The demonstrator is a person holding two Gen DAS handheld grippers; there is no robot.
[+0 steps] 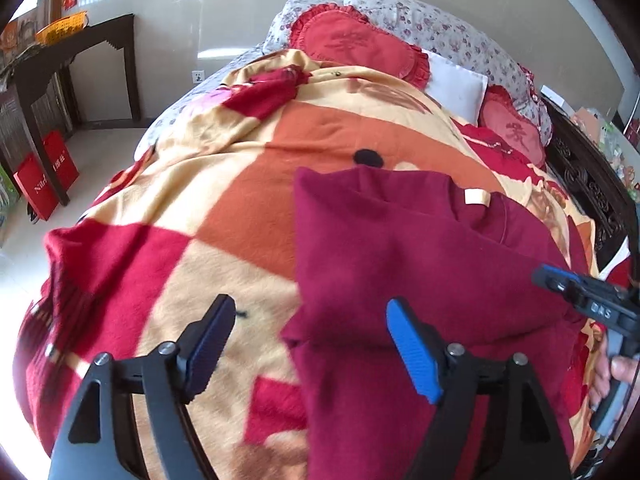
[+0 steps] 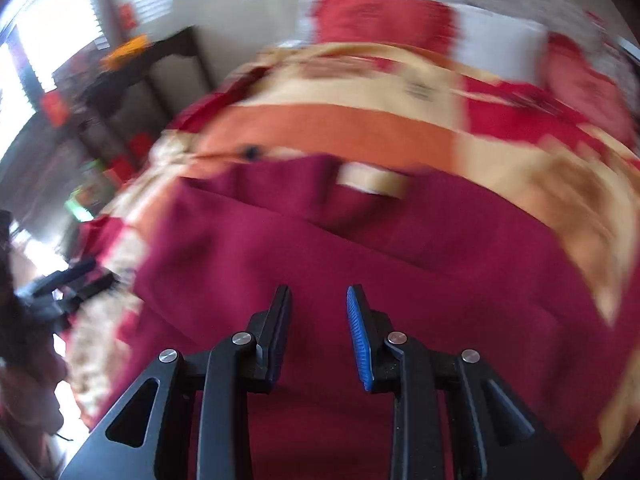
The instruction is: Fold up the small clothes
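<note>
bed blanket (image 1: 240, 208) | maroon garment (image 1: 400, 264) left edge free | left claw (image 1: 310, 344) apart | right claw (image 2: 319, 332) slightly apart, empty

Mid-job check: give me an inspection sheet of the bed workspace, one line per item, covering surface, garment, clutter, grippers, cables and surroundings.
Surface: bed covered by a checked blanket in orange, red and cream, rumpled toward the far end.
Job's things: maroon garment lying on the blanket, cream neck label showing, sides apparently folded in.
Clutter: red cushions, a white pillow and floral bedding at the head of the bed.
Grippers: left gripper open over the garment's left edge, nothing between the jaws; right gripper narrowly open above the garment, gripping nothing; view blurred.
Cables: nothing seen.
Surroundings: dark side table with an orange basket; red bags on the floor.
</note>
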